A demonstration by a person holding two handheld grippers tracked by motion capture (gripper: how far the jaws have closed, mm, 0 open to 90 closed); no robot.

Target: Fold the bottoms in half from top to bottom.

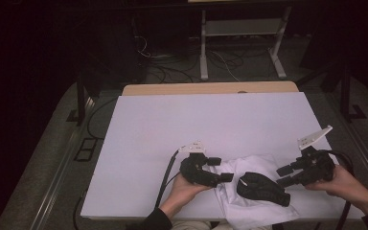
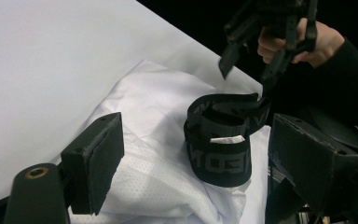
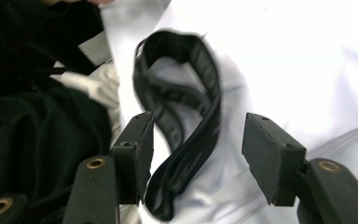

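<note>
On the bench, a black band lies on white cloth; we hold both grippers' jaws wide, empty.

Black elastic waistband, wide, w/ grey lettering woven in, small white label inside. Loop partly collapsed, standing on edge, slack & folded in on itself. Sits on top of white garment, mesh-textured fabric, rumpled, at near edge of the white surface, right of centre, hem overhanging that edge.
</note>
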